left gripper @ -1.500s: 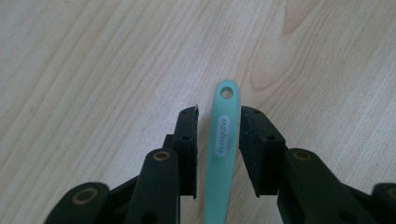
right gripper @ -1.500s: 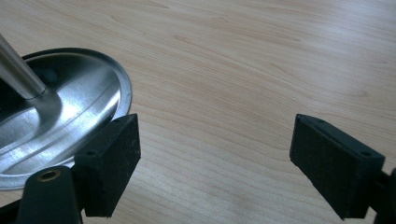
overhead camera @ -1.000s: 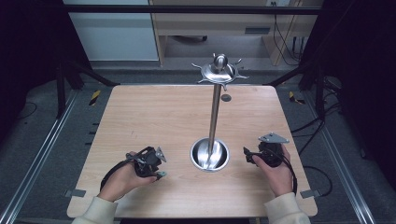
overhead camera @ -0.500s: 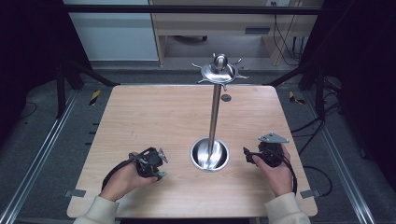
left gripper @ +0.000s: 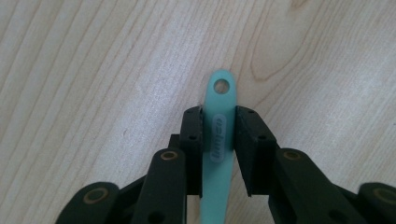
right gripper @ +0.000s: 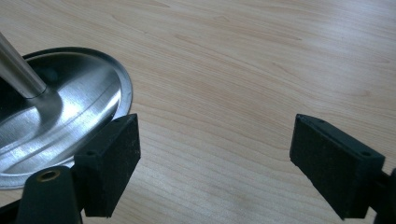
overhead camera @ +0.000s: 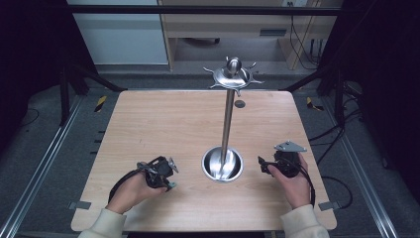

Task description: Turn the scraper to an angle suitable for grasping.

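A teal plastic handle (left gripper: 220, 93) with a hanging hole at its tip lies on the wooden table (overhead camera: 163, 124). My left gripper (left gripper: 218, 126) has just been closing on it, and both black pads now press its sides. In the high view the left gripper (overhead camera: 166, 173) rests at the front left, with a bit of the teal handle (overhead camera: 171, 187) showing beneath it. My right gripper (right gripper: 215, 163) stands open over bare wood with nothing between its jaws. From above, the right gripper (overhead camera: 267, 166) sits just right of the metal stand's base (overhead camera: 223, 165).
A tall steel stand rises from a round dished base (right gripper: 65, 116) at the table's front centre. Its pole (overhead camera: 228, 124) carries a ring of hooks (overhead camera: 233, 74) at the top. A small dark disc (overhead camera: 239, 103) lies behind it. Metal frame rails run along both table sides.
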A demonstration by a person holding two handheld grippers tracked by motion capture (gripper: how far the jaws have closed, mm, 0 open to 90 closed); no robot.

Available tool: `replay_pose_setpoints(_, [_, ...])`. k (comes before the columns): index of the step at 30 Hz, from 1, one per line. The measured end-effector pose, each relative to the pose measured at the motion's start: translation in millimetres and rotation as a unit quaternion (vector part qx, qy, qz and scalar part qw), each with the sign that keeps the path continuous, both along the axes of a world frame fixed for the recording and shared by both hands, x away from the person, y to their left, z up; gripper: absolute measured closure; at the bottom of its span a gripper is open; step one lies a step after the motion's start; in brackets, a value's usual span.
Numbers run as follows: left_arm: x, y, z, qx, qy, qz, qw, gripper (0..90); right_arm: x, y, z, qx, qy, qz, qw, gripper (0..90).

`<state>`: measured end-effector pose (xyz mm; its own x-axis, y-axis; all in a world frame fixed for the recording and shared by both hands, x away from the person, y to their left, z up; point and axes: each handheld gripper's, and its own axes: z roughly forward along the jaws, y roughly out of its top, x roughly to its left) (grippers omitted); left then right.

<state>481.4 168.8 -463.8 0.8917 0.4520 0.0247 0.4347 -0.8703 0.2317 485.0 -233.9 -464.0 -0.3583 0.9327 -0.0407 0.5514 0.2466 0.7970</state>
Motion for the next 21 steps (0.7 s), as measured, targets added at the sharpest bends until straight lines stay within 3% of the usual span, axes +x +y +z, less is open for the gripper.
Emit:
replay_pose_setpoints(5, [0.2,1.8,1.0,-0.009,-0.004,0.005,0.9999,73.8,0.1,-0.3,0.2,0.0,-0.002,0.001,1.0,16.5])
replay_pose_setpoints(10, [-0.4,6.2,10.7,-0.03,-0.015,0.011,0.9994,73.9,0.3,-0.5,0.1,0.0,-0.002,0.003,1.0,16.4])
replay_pose_setpoints(12, [-1.5,8.5,18.1,-0.049,-0.023,0.014,0.9984,74.0,0.3,-0.4,0.1,0.0,-0.003,0.003,1.0,16.5])
replay_pose_setpoints(21, [-4.1,15.7,37.0,-0.076,-0.051,0.024,0.9955,74.0,0.3,-0.2,0.2,0.001,-0.002,0.003,1.0,16.4])
